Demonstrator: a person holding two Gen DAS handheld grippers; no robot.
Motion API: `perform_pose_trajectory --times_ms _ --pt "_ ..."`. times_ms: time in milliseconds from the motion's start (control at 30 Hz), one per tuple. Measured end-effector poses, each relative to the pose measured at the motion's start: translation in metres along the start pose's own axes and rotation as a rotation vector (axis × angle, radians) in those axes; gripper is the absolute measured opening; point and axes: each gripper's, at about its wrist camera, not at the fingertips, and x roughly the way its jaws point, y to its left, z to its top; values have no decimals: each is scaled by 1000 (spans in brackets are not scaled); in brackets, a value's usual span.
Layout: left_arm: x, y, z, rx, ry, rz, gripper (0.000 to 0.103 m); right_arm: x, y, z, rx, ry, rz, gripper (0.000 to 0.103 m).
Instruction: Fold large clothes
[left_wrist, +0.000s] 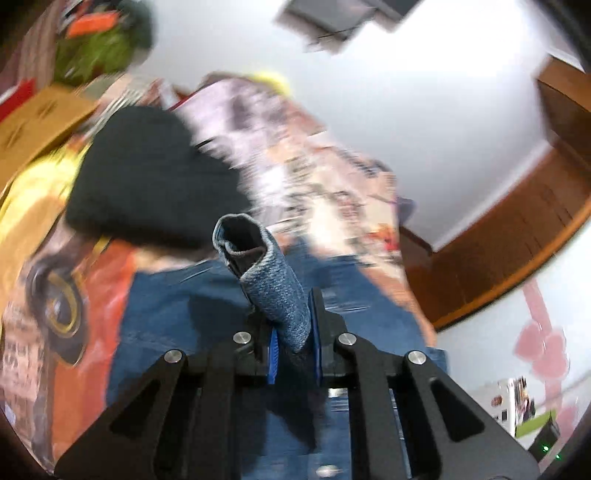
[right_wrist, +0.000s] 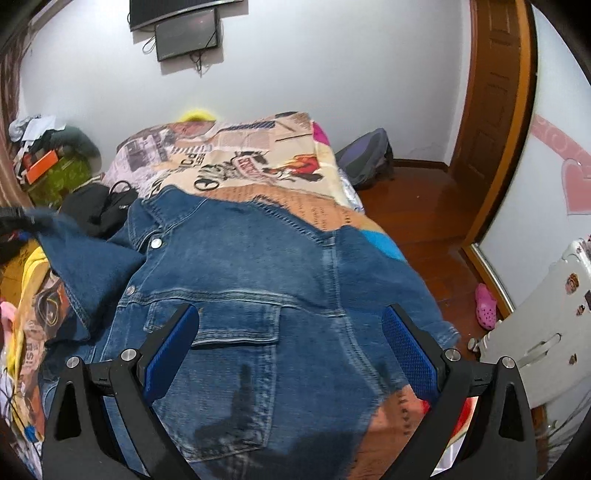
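Note:
A blue denim jacket (right_wrist: 251, 266) lies spread on the bed, collar toward the far end and chest pocket toward me. My right gripper (right_wrist: 290, 314) hovers open just above its pocket area, with nothing between the blue pads (right_wrist: 173, 347). In the left wrist view, my left gripper (left_wrist: 295, 325) is shut on a rolled edge of the jacket's denim (left_wrist: 273, 280), which sticks up from between the pads. The right wrist view shows the left sleeve (right_wrist: 85, 266) pulled up toward the picture's left edge. The left wrist view is heavily blurred.
A printed bedspread (right_wrist: 258, 162) covers the bed. A black bag (right_wrist: 99, 210) lies left of the collar, with clutter beyond it. On the right are wooden floor, a grey backpack (right_wrist: 365, 158), a pink shoe (right_wrist: 485, 306), a white cabinet (right_wrist: 546, 332) and a door (right_wrist: 495, 110).

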Motion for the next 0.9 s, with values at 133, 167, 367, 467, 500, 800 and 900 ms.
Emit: perform_pose_trajectory --times_ms 133,167,367,467,500,800,900 --pt "5 -68 -4 111 4 -93 13 -7 -14 -1 14 -13 -18 99" --pt "8 -81 -7 134 13 -107 13 -7 -17 -1 18 -14 -20 99" --pt "55 -157 -49 279 124 -145 12 -12 -41 -8 60 -4 -51 99" --pt "85 -178 -86 350 226 -135 12 -9 -52 -13 76 13 -70 99" --pt "91 -180 -96 369 251 -130 12 -9 -55 -15 82 21 -77 99" --pt "119 -195 -166 561 399 -68 20 7 -85 -31 174 102 -56 99" --pt "112 -199 -172 599 419 -102 43 11 -93 -33 211 117 -34 99"
